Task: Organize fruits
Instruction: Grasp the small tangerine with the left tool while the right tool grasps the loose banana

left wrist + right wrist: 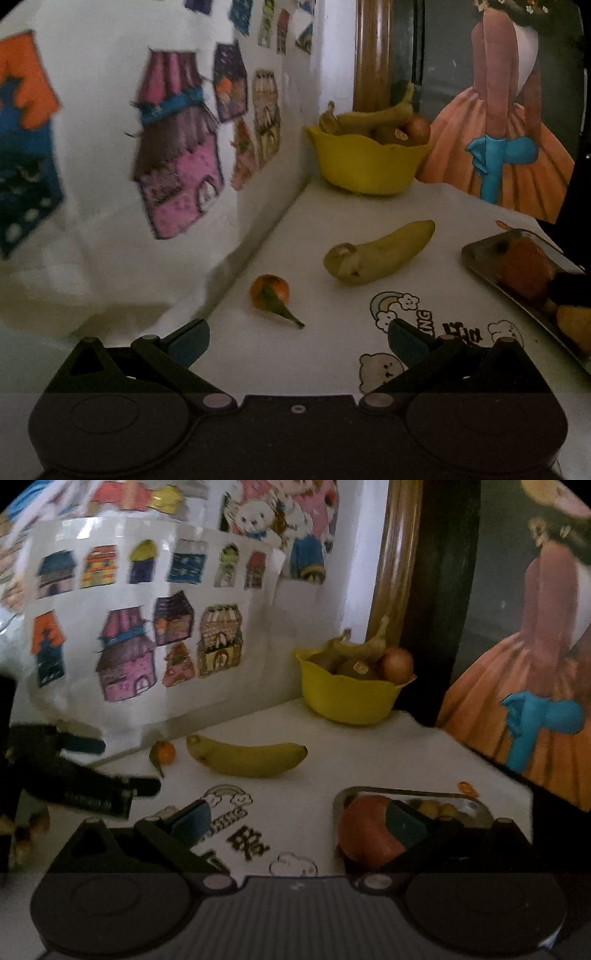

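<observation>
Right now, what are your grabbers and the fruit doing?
Left gripper and right gripper open, empty. Yellow banana and small orange tangerine loose on the white tablecloth. Nothing blocking.

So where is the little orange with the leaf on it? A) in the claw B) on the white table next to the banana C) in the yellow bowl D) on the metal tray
B: the little orange lies on the white table, apart from the banana beside it, outside the yellow bowl and the metal tray, with the left claw open and empty.
</observation>
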Motion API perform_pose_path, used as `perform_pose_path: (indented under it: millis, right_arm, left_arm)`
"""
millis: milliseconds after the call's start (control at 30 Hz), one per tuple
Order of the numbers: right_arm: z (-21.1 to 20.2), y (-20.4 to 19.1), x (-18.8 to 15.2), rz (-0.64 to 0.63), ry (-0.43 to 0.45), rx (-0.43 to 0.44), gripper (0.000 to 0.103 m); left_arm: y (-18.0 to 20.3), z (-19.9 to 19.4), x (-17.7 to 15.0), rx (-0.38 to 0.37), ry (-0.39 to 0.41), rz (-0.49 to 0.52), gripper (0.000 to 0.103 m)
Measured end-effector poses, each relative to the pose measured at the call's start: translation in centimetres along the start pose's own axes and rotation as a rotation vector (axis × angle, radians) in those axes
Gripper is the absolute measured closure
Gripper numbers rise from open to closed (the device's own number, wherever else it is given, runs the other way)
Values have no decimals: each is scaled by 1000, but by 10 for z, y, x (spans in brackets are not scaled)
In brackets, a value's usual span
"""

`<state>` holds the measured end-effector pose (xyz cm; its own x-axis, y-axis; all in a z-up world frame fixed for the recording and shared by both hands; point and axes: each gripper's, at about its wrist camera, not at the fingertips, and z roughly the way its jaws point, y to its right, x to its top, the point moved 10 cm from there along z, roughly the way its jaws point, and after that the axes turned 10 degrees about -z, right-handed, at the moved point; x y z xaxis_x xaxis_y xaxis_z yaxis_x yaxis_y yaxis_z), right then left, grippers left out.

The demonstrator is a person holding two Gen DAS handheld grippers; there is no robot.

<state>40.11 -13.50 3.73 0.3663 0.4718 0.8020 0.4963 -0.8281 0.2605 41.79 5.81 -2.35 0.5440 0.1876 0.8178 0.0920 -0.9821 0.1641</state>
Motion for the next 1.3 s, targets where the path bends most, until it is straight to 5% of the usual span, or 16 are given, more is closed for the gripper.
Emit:
perform_pose_path:
  millis: [267, 700, 1300]
  right_arm:
    - [74, 28, 26, 197, -113, 114, 0]
    - [159, 21, 34, 298, -214, 168, 6]
    - [149, 14, 19, 414, -190, 259, 53]
  left_arm:
    - [12, 16, 11, 19, 52, 57, 1]
    - [-4, 34, 14, -78, 24, -73, 2]
    - [-21, 50, 14, -103, -17, -224, 36]
